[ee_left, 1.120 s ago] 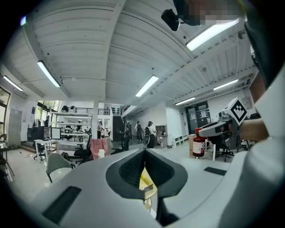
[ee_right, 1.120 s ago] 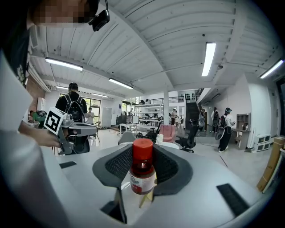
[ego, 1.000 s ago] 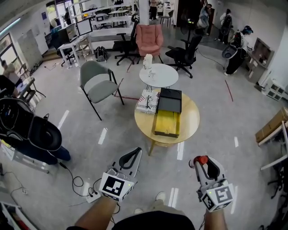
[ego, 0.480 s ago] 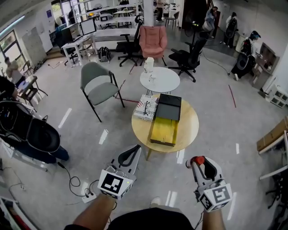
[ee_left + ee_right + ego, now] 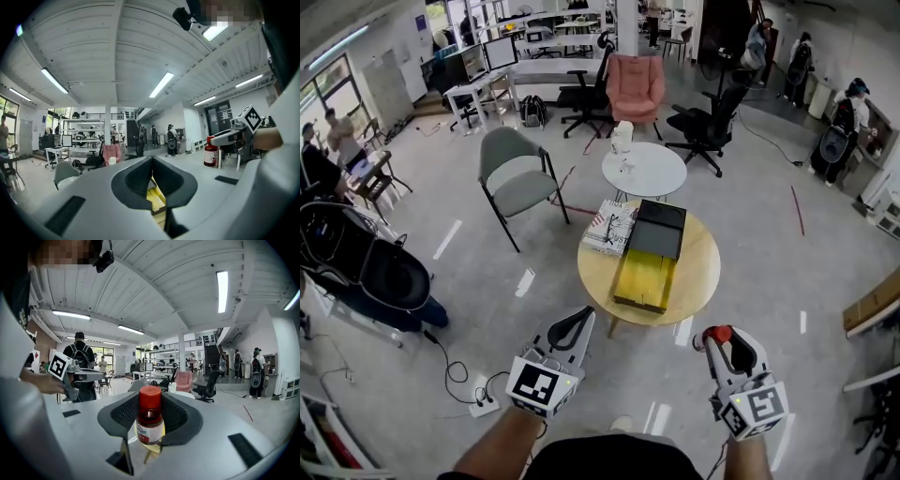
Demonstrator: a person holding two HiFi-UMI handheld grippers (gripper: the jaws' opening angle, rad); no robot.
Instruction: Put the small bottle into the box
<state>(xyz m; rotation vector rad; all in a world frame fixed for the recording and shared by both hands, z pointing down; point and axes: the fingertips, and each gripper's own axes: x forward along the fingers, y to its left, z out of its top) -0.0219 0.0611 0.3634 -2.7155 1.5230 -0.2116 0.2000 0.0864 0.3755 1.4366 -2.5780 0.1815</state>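
My right gripper (image 5: 724, 345) is shut on a small bottle (image 5: 718, 335) with a red cap and a white label, held upright between the pads (image 5: 174, 418); the same bottle (image 5: 149, 422) fills the middle of the right gripper view. My left gripper (image 5: 570, 330) is shut with nothing in it, and its jaws meet at the tips (image 5: 152, 165). An open yellow box (image 5: 644, 278) with a black lid (image 5: 655, 230) behind it lies on a round wooden table (image 5: 698, 267), well ahead of both grippers, which hang above the floor. The yellow box (image 5: 156, 199) shows below the left jaws.
A patterned book (image 5: 609, 228) lies on the wooden table beside the lid. Behind it stand a white round table (image 5: 644, 170), a grey chair (image 5: 517, 181), a pink armchair (image 5: 637, 84) and black office chairs. A cable and power strip (image 5: 478, 406) lie on the floor at left. People stand far off.
The view has shifted slightly, so the tables and chairs sit a little further right. Both grippers keep their places in the picture, and the bottle stays in the right one.
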